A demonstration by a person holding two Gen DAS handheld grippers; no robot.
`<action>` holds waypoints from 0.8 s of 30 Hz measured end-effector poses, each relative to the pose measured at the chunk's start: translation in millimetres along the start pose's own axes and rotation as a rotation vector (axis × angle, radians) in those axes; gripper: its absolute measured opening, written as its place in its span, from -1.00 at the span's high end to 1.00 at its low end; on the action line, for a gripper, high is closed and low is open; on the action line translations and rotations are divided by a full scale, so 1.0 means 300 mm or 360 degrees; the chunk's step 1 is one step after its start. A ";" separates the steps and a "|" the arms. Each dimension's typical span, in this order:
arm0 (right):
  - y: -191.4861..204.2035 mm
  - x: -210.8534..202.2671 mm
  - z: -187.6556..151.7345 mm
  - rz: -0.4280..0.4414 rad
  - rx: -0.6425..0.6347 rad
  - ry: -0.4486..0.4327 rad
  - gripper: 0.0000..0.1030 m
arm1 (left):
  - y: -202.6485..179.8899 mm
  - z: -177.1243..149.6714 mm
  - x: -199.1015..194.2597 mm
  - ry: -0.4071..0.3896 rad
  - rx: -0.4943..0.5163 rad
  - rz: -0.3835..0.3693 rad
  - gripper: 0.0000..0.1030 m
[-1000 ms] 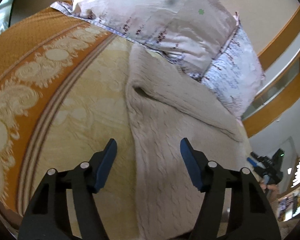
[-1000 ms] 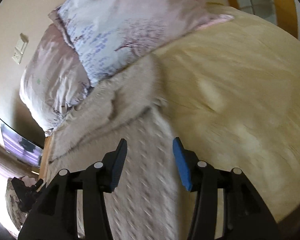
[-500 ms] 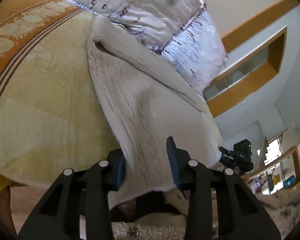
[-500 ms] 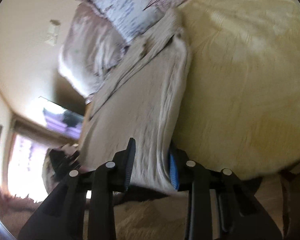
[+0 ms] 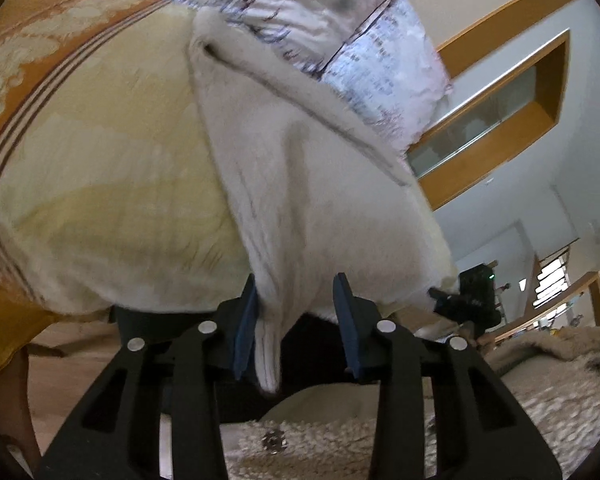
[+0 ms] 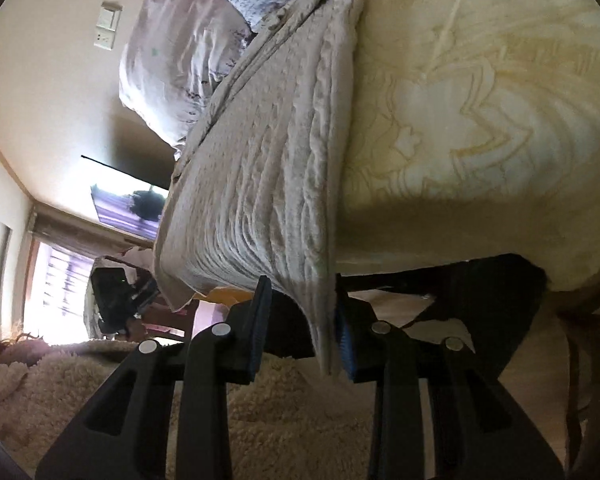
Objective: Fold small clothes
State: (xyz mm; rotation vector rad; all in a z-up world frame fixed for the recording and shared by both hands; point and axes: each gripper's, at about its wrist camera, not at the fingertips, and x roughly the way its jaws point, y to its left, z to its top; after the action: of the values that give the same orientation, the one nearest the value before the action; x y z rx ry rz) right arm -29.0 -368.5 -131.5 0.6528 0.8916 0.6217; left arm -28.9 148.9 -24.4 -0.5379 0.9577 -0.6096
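A cream cable-knit sweater (image 5: 300, 168) lies lengthwise on the yellow bedspread, its near hem hanging over the bed's edge. My left gripper (image 5: 296, 304) has its jaws apart around the hem's left corner; the cloth rests against the left pad (image 5: 246, 320). In the right wrist view the sweater (image 6: 260, 160) runs up toward the pillows. My right gripper (image 6: 302, 312) is open around the hem's right corner, which hangs against the right pad (image 6: 346, 344). Each gripper sees the other across the hem.
Two floral pillows (image 5: 320, 12) lie at the head of the bed, touching the sweater's far end. The yellow bedspread (image 6: 480, 100) has an orange border (image 5: 28, 48). A shaggy beige rug (image 6: 300, 420) covers the floor below the bed edge.
Both grippers dropped from above the sweater to the bed's edge and narrowed around the hem corners. Since half a second ago the jaws stand slightly wider apart.
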 end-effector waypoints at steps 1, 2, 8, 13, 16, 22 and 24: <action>0.007 0.003 0.001 0.0023 -0.0020 -0.0004 0.60 | 0.004 -0.009 0.009 0.0023 -0.0002 0.0016 0.29; 0.011 0.003 0.000 0.0035 -0.0036 -0.0006 0.72 | 0.011 -0.020 0.028 0.0055 0.0002 0.0032 0.29; 0.128 -0.056 0.008 0.0145 -0.0256 -0.0135 0.85 | 0.006 -0.030 0.057 0.0104 0.0032 -0.0064 0.87; 0.225 -0.126 0.075 0.0145 -0.0367 -0.0371 0.85 | -0.043 0.025 -0.016 -0.0013 0.0143 -0.0178 0.87; 0.274 -0.150 0.119 0.0061 -0.0408 -0.0518 0.85 | -0.046 0.092 -0.056 -0.0118 0.0145 -0.0230 0.87; 0.386 -0.149 0.203 -0.0268 -0.0592 -0.0742 0.86 | -0.056 0.281 -0.117 -0.0365 0.0119 -0.0199 0.87; 0.411 -0.144 0.222 -0.0389 -0.0671 -0.0800 0.86 | -0.074 0.342 -0.115 -0.0404 0.0125 -0.0147 0.87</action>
State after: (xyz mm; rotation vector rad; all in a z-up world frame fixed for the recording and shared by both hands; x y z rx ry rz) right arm -19.9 -336.7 11.4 0.2873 0.3440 0.3800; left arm 39.8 172.4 58.8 -0.5766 0.6696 -0.6420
